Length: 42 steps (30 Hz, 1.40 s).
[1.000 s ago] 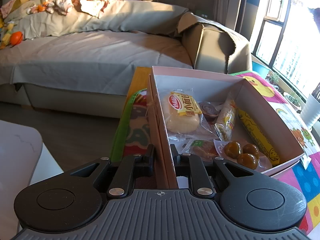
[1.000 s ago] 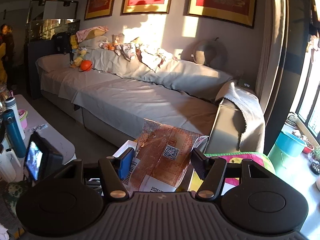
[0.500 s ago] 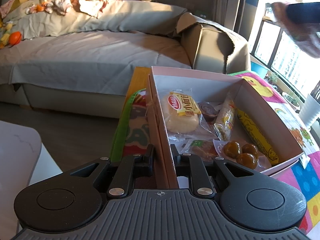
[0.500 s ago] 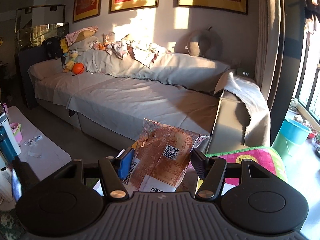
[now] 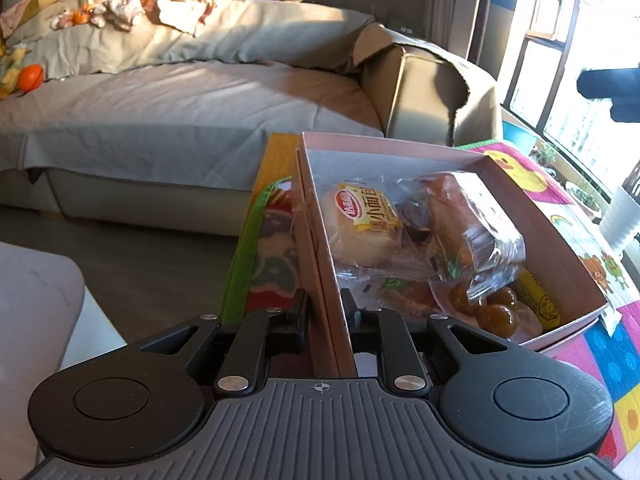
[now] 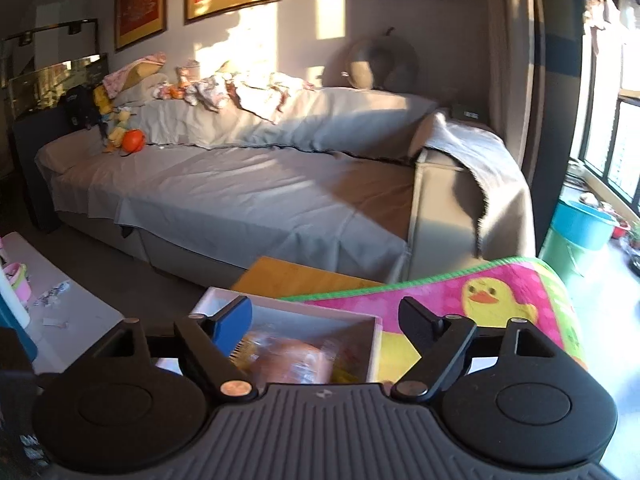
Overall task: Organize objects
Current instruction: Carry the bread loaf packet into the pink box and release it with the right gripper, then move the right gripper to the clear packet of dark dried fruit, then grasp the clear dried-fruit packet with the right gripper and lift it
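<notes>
In the left wrist view my left gripper is shut on the near side wall of an open pink box. In the box lie a bun packet with a yellow label, brown balls, a yellow packet and, on top, a clear-wrapped brown bread packet. In the right wrist view my right gripper hangs over the box with its jaws opening. The bread packet shows blurred below them, and neither pad touches it.
The box sits on a colourful play mat with a duck print, over a wooden board. A grey sofa runs behind. A blue bucket stands by the window, and a white table at the left.
My right gripper came down over the box, spread its jaws and let go of the brown bread packet, which now lies in the box. My left gripper kept its hold.
</notes>
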### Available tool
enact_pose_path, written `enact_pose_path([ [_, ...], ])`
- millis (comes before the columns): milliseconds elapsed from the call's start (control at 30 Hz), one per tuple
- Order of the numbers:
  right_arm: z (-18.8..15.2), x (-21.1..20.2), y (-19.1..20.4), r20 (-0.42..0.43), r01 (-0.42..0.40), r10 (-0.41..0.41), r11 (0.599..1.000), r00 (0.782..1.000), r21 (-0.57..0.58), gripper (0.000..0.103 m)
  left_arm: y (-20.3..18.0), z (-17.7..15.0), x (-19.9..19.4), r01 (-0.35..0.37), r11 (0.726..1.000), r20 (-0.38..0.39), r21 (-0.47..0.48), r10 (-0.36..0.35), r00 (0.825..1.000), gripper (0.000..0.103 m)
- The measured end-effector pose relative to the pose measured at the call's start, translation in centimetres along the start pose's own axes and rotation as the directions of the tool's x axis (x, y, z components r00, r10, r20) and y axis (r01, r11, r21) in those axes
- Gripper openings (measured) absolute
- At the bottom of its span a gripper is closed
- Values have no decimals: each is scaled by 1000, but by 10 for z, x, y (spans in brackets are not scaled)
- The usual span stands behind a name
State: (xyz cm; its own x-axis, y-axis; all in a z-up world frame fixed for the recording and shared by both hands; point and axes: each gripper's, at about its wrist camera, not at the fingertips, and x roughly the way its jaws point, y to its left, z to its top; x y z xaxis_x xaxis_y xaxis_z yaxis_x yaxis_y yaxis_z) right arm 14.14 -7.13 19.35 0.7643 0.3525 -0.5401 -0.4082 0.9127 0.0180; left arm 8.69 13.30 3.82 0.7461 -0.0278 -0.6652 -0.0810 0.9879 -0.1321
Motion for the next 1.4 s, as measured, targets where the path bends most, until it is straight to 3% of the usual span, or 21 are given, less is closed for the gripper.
enact_pose_path([
  [233, -25, -5, -50, -39, 73, -71, 996, 997, 54, 86, -1, 0, 1, -4, 1000, -1, 4, 4, 1000, 18],
  [533, -92, 25, -111, -228, 166, -131, 977, 965, 138, 89, -3, -2, 3, -27, 1000, -8, 15, 27, 1000, 16],
  [800, -130, 53, -113, -305, 131, -71, 975, 950, 180, 89, -8, 1, 2, -44, 999, -20, 29, 45, 999, 16],
  [1100, -136, 55, -94, -287, 108, -65, 985, 956, 134, 90, -11, 3, 5, -46, 998, -12, 47, 47, 999, 15],
  [1200, -137, 51, -92, -283, 126, -90, 986, 955, 112, 77, -11, 3, 5, -46, 998, -14, 45, 46, 999, 15],
  [1367, -137, 41, -85, -291, 112, -86, 991, 953, 71, 43, -11, 2, 6, -48, 998, -18, 38, 48, 999, 15],
  [1400, -138, 39, -84, -294, 109, -85, 992, 952, 67, 42, -10, 2, 6, -47, 998, -18, 36, 48, 999, 15],
])
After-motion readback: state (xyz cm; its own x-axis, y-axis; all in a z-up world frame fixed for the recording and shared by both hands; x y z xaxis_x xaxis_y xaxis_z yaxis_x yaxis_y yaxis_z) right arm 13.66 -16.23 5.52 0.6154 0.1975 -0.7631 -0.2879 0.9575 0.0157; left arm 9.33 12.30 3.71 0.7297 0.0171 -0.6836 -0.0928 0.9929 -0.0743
